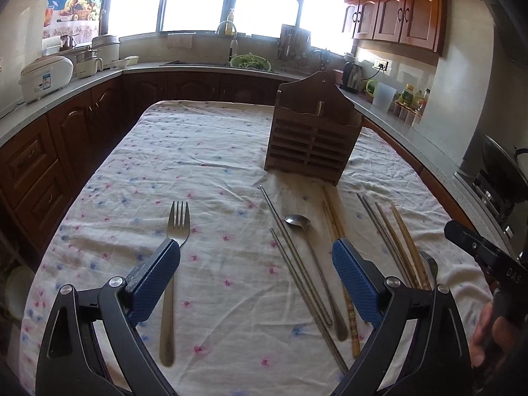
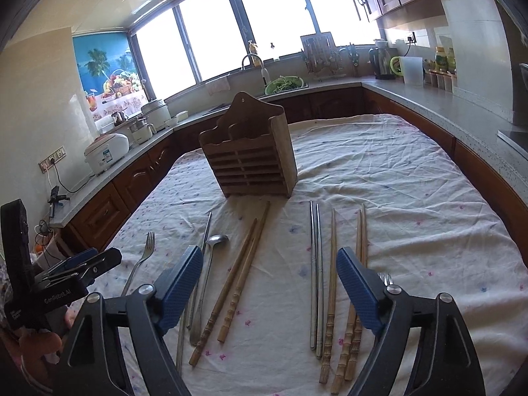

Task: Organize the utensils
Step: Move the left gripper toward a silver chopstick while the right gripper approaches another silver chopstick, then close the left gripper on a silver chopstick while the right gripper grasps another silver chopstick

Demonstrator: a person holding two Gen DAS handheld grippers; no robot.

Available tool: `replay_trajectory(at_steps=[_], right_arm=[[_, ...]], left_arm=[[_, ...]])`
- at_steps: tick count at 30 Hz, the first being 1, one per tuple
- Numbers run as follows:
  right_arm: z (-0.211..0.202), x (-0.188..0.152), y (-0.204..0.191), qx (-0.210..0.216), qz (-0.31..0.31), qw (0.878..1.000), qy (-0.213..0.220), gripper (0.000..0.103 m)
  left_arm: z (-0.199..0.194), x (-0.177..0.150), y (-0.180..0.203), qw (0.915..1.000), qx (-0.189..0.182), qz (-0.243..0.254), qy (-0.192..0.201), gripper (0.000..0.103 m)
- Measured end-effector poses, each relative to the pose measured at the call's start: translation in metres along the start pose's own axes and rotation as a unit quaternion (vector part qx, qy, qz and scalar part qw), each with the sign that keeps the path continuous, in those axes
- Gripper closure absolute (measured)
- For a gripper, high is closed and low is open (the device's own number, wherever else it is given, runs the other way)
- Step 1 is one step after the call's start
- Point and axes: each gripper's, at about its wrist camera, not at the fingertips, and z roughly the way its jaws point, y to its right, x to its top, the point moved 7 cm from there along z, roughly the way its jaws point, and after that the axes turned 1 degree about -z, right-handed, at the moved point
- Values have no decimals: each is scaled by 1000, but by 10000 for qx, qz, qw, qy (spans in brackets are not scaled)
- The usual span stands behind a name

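Note:
A slatted wooden utensil holder [image 1: 313, 138] [image 2: 250, 161] stands upright on the flowered tablecloth. In front of it lie a fork [image 1: 178, 224] [image 2: 145, 250], a spoon [image 1: 297, 222] [image 2: 216, 239], metal chopsticks [image 1: 290, 254] [image 2: 315, 264], bamboo chopsticks [image 1: 333, 214] [image 2: 244, 270] and a second fork [image 1: 429, 264] [image 2: 384, 277]. My left gripper [image 1: 257, 247] hovers open above the cloth, between the first fork and the spoon side. My right gripper [image 2: 269, 252] is open over the chopstick rows, its pads touching nothing. Each gripper shows at the edge of the other's view.
The tablecloth [image 1: 198, 151] covers the whole table, with wooden cabinets and a grey counter [image 1: 66, 89] around it. A rice cooker [image 1: 43, 77], pots, a sink with a green bowl [image 2: 283, 84], a kettle and jars sit on the counter. A person's hand [image 1: 485, 336] holds the right gripper.

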Motion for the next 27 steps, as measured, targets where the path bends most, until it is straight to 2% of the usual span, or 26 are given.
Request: replay_trajectory(at_steps=[3,5,9,13,20,27], right_arm=[[14,12,4,4,32,10000,-92,50],[26,19,7,25,73,9998,-170,55],[53,29,15,4,141,9989,-444,70],[82,33,24,11,202,9970,-744,72],[135,31,34,-71,65,9911,-1326,82],[170,25,49,-235,35,9858,-1660,88]], left_arm=[[16,12,2,9998,-104,18,-163,24],[28,17,4,9995,-153,44,-269,32],[57,25,3,9979,-290,23,-582,49],[86,32,3,9956,-361,23,-862,54],[132,39,9,9898,-443,97,-1349,71],[164,36,8,9840,-364,211,-1734,82]])
